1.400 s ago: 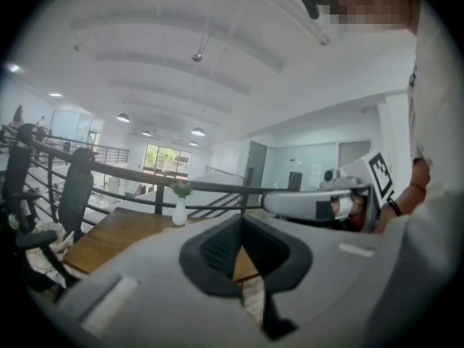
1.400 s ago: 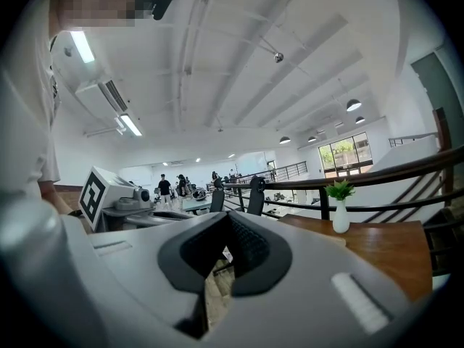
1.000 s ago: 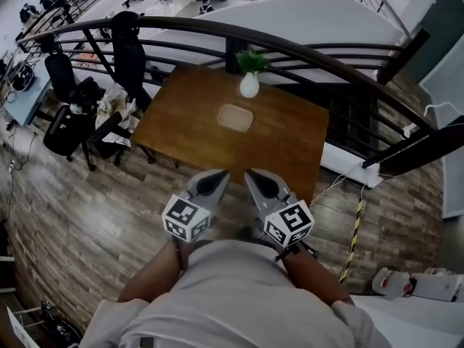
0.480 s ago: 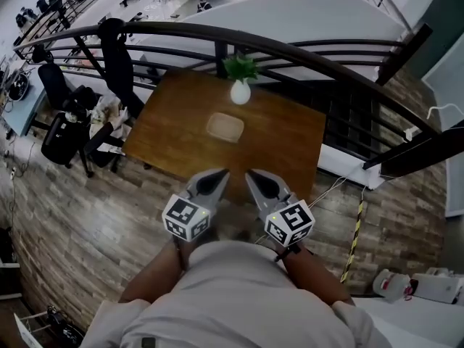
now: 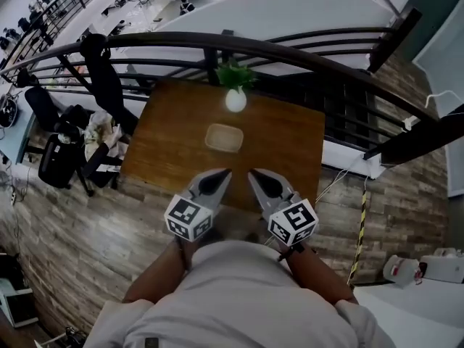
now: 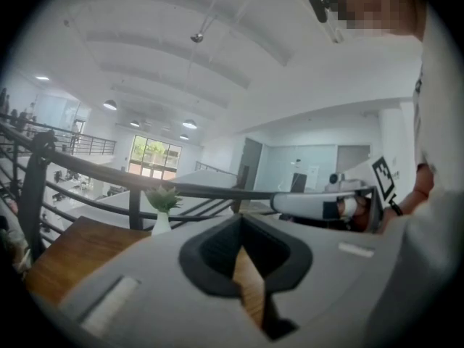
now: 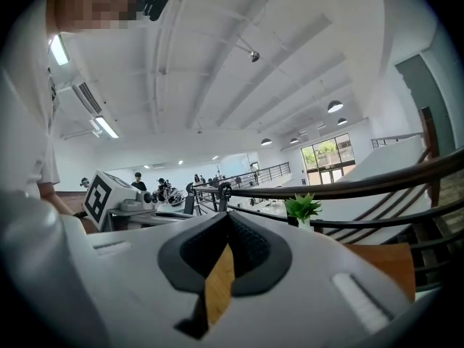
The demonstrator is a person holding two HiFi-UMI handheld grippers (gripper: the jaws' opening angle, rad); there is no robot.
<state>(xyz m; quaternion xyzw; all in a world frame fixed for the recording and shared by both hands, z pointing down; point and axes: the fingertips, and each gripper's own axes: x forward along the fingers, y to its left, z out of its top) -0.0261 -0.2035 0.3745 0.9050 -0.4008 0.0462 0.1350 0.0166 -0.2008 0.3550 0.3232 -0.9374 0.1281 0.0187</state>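
Two grippers are held side by side close against the person's chest. The left gripper (image 5: 220, 174) and the right gripper (image 5: 256, 174) each have their jaws drawn together with nothing between them. It looks like a resting carry, both noses aimed at the wooden table (image 5: 286, 147). A shallow dish (image 5: 223, 137) lies near the table's middle, well apart from both tips, with bare wood all round it. A white vase (image 5: 235, 100) with a green sprig stands at the far edge, just beside the dark railing (image 5: 304, 53), which closes off that side. The tips hover about the near edge, and plank floor (image 5: 87, 223) opens to left and right.
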